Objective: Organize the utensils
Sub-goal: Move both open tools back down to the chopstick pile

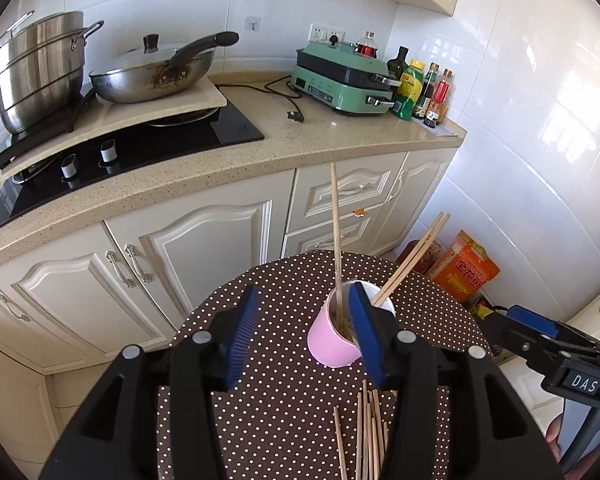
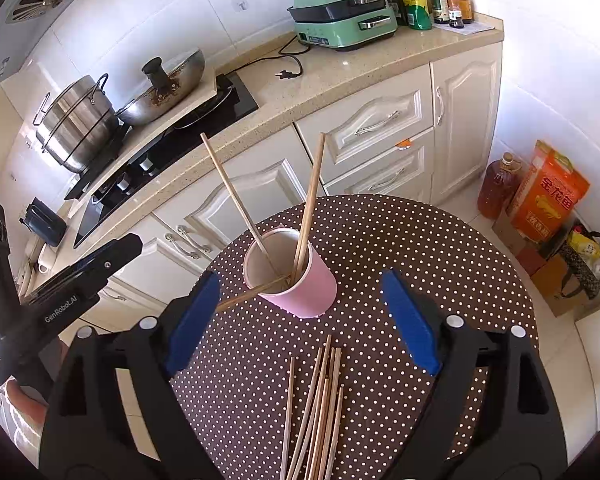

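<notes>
Lying nearest, loose chopsticks [image 2: 316,408] form a bundle on the dotted table [image 2: 420,248], long axes running away from the viewer toward the cup [image 2: 300,276], directly below and between the fingers of the right gripper [image 2: 300,316], which stands wide and empty. Left gripper [image 1: 300,336]: half open, nothing gripped, its right finger overlapping the cup in its own view, with the bundle nearer its right finger than its left. Beyond, the pink cup stands upright holding several chopsticks leaning outward; judged nearer the bundle, the right gripper needs only drop and close across the sticks' width.
</notes>
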